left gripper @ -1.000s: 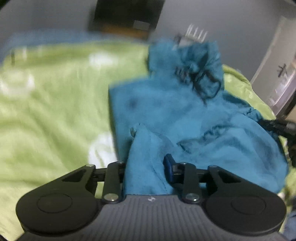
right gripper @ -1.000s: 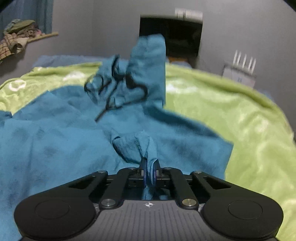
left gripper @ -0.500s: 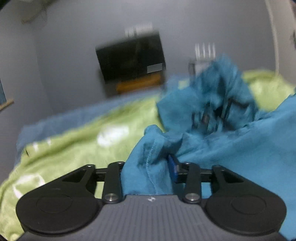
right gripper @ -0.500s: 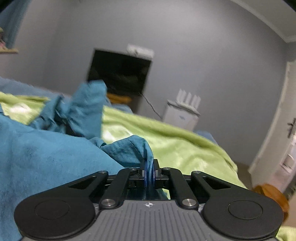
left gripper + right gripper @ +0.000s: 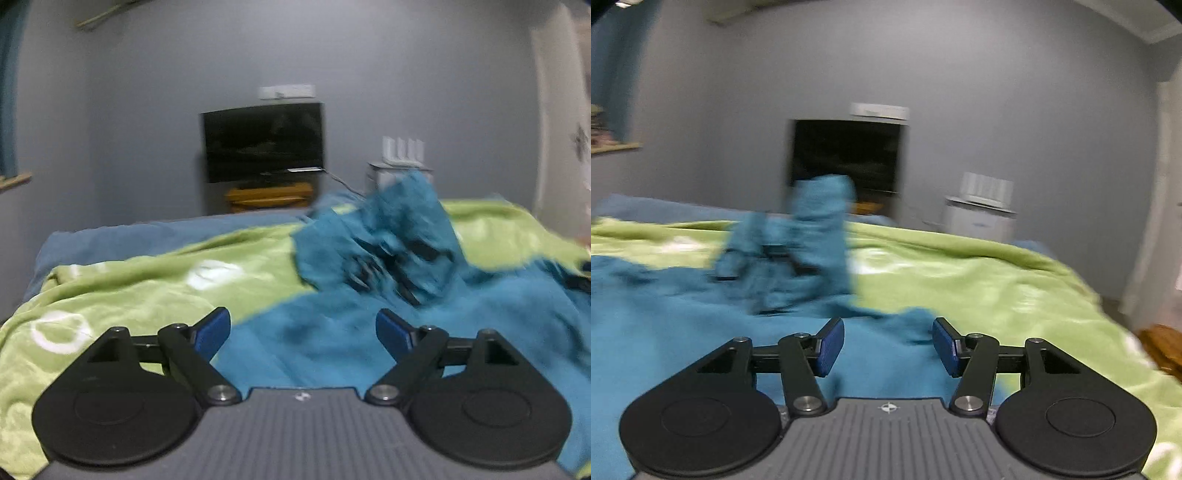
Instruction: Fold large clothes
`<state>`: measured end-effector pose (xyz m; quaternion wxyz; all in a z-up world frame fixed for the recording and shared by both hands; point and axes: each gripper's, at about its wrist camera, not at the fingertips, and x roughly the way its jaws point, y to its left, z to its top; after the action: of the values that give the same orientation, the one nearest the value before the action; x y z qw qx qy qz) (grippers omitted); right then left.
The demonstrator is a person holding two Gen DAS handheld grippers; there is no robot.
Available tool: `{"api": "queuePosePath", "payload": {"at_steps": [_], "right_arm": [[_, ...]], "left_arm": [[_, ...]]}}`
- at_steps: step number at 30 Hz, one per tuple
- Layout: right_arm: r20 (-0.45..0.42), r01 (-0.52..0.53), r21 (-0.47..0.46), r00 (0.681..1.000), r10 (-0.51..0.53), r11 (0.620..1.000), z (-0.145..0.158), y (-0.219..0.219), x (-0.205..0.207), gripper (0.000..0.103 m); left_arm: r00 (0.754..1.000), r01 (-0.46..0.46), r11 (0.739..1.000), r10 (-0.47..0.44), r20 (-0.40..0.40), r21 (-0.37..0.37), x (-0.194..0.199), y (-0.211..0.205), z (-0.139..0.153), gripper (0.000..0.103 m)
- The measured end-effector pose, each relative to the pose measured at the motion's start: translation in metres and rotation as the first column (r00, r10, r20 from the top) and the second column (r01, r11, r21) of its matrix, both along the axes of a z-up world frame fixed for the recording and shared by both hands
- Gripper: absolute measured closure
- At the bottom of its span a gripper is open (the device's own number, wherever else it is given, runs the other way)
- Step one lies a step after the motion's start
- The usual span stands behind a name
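Note:
A large teal garment lies spread on a green blanket on the bed; it also shows in the right wrist view. Its far end is bunched up into a raised heap with dark straps or print, blurred in both views. My left gripper is open and empty, over the garment's near left edge. My right gripper is open and empty, over the garment's near right edge.
The green blanket with white rings covers the bed, over a blue sheet. A dark TV on a wooden stand and a white appliance stand by the grey far wall. A door is at the right.
Both grippers held folds of the teal garment and lifted it; now both have opened and let go. The cloth has dropped onto the bed.

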<state>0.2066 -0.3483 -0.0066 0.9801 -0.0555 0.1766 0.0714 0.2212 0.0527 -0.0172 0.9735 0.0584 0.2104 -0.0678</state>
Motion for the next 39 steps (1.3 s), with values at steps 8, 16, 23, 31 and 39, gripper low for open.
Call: {"api": "queuePosePath", "payload": {"at_steps": [8, 16, 23, 31, 39], "right_arm": [[-0.212, 0.121, -0.188, 0.964, -0.161, 0.975, -0.067, 0.023, 0.029, 0.052], [-0.126, 0.192, 0.015, 0.974, -0.189, 0.981, -0.04, -0.039, -0.042, 0.047], [-0.214, 0.228, 0.138, 0.957, -0.196, 0.964, -0.048, -0.067, -0.087, 0.048], [-0.181, 0.273, 0.121, 0.951, -0.249, 0.954, -0.022, -0.1, -0.108, 0.048], [-0.265, 0.286, 0.103, 0.931, -0.251, 0.953, -0.041, -0.128, -0.094, 0.049]], "left_arm": [[0.977, 0.032, 0.981, 0.01, -0.215, 0.193, 0.004, -0.021, -0.087, 0.018], [0.993, -0.036, 0.999, 0.034, -0.111, -0.011, -0.047, 0.023, -0.047, 0.017], [0.982, -0.104, 0.989, 0.085, -0.167, -0.104, -0.068, 0.052, -0.048, 0.017], [0.96, -0.243, 0.929, 0.189, -0.206, -0.279, -0.078, 0.113, -0.04, 0.018], [0.926, -0.15, 0.964, 0.059, -0.374, -0.22, -0.063, 0.127, -0.054, 0.059]]}}
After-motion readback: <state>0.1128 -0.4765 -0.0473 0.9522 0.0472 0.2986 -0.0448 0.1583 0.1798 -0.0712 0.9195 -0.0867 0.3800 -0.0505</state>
